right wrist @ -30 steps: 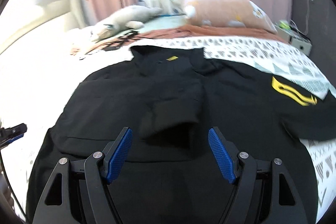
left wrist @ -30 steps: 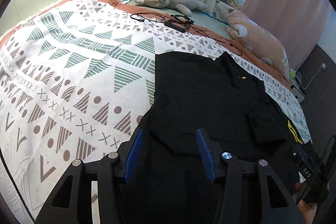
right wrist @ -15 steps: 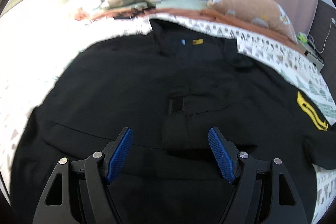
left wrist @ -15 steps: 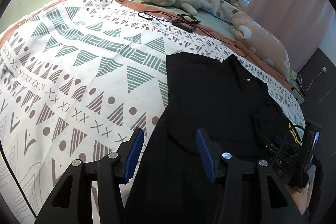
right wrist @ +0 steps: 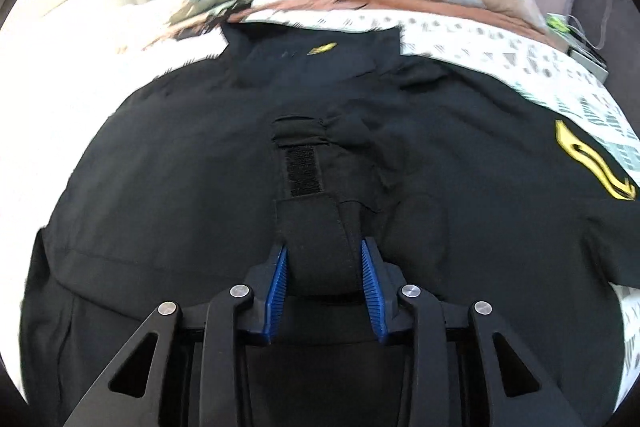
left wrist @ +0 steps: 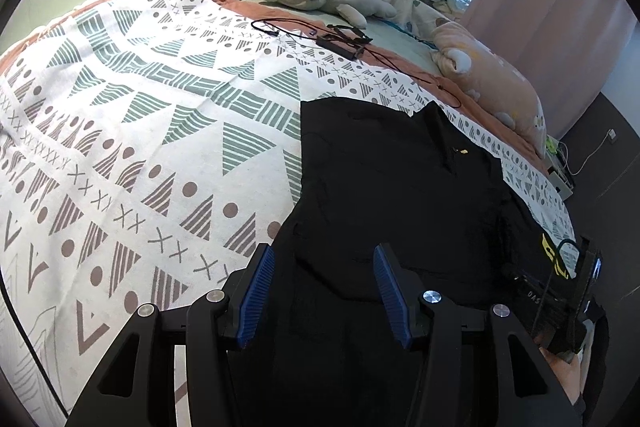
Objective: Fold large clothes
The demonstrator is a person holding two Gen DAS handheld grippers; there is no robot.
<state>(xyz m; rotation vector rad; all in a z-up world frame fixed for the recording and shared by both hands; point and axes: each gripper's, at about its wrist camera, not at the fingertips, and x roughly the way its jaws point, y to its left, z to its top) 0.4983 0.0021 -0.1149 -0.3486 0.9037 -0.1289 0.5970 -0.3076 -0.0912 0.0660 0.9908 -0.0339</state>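
Left wrist view: patterned bedspread (left wrist: 132, 131) fills the left of the frame; black jacket (left wrist: 384, 179) lies flat at centre right. Left gripper (left wrist: 324, 287) hovers over the jacket's near edge, fingers (left wrist: 256, 291) spread apart, holding nothing. Right wrist view: right gripper (right wrist: 323, 283) at lower centre has its fingers (right wrist: 278, 283) closed onto a black cuff (right wrist: 316, 239) of the jacket. Yellow emblem (right wrist: 592, 159) shows at right.
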